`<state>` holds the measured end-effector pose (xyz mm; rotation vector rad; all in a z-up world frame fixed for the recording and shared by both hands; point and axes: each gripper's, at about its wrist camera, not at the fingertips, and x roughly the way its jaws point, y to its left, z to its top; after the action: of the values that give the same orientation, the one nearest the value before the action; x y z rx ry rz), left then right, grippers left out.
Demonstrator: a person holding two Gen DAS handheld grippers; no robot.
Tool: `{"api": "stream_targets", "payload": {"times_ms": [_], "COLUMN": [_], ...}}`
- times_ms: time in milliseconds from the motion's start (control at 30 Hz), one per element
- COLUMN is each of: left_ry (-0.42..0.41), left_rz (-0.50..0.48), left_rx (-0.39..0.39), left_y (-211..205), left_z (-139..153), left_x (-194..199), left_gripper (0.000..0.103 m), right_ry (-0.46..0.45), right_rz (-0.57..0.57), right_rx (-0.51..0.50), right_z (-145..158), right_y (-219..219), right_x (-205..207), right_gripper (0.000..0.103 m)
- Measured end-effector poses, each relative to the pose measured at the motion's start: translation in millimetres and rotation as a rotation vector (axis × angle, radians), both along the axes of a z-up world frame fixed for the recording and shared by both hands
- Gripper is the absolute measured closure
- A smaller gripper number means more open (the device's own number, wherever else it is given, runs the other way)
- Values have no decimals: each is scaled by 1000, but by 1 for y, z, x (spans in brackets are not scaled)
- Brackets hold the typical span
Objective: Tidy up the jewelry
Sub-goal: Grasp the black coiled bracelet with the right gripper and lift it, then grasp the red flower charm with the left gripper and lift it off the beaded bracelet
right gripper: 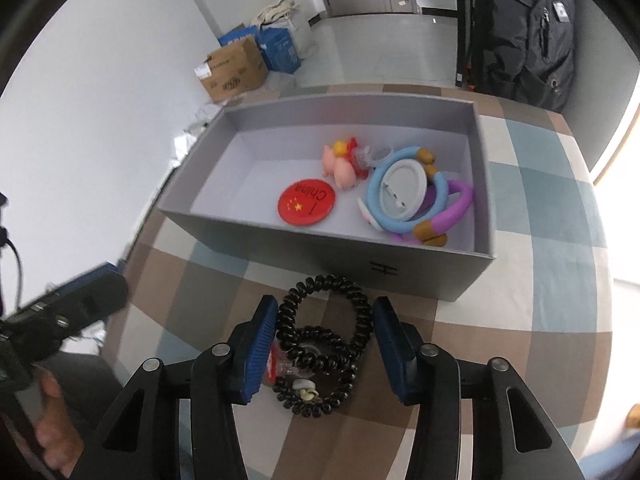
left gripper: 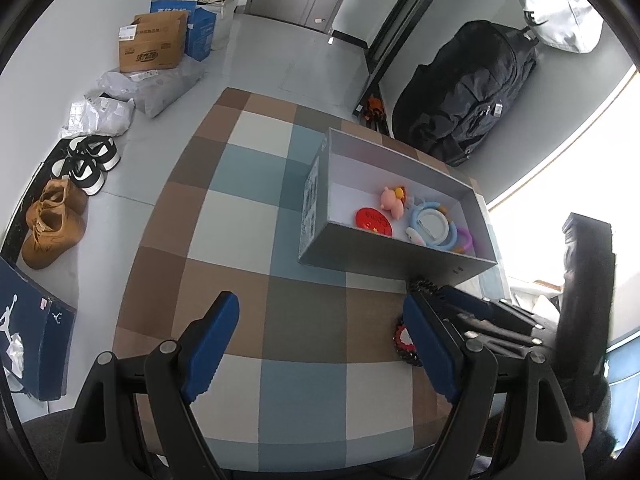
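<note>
A grey open box (right gripper: 256, 236) stands on the checked tabletop; it also shows in the left wrist view (left gripper: 360, 256). Inside lie a red round badge (right gripper: 307, 201), pink pig toys (right gripper: 340, 166), a blue ring with a white disc (right gripper: 402, 188) and a purple ring (right gripper: 460, 208). A black coiled band (right gripper: 340, 328) with a small charm lies on the table just in front of the box, between the open fingers of my right gripper (right gripper: 325, 320). My left gripper (left gripper: 320, 312) is open and empty over the table, left of the right gripper. A black-and-red item (left gripper: 404, 342) lies partly hidden behind its right finger.
The table edge drops to a grey floor on the left. On the floor are shoes (left gripper: 60, 216), cardboard boxes (left gripper: 154, 42) and bags. A black backpack (left gripper: 468, 92) stands behind the table. A blue shoebox (left gripper: 32, 328) is at the left.
</note>
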<state>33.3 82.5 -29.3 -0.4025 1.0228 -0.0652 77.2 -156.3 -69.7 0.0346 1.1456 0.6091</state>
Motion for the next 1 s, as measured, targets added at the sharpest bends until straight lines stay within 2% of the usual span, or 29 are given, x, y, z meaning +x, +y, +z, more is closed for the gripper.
{"api": "stream_targets", "payload": {"times_ms": [433, 600, 733, 800, 867, 1000], "left_ry": [15, -26, -27, -20, -2, 16], "left_rz": [-127, -182, -234, -258, -277, -288], "left_rx": [9, 38, 78, 86, 88, 93], "left_y": [-34, -48, -64, -71, -76, -82], "left_z": [-10, -6, -11, -14, -17, -22], "left_x": [3, -1, -2, -1, 1, 3], "left_gripper": [22, 22, 23, 29, 41, 48], "right_ry": [-5, -3, -11, -11, -9, -9], "right_rz": [-33, -68, -83, -88, -94, -103], "right_rx": [74, 108, 126, 136, 141, 148], "right_z": [13, 19, 24, 25, 26, 26], "right_y": [-39, -57, -69, -75, -79, -86], "right_x": [-5, -3, -5, -6, -5, -3], "right_gripper": [55, 55, 55, 55, 55, 55]}}
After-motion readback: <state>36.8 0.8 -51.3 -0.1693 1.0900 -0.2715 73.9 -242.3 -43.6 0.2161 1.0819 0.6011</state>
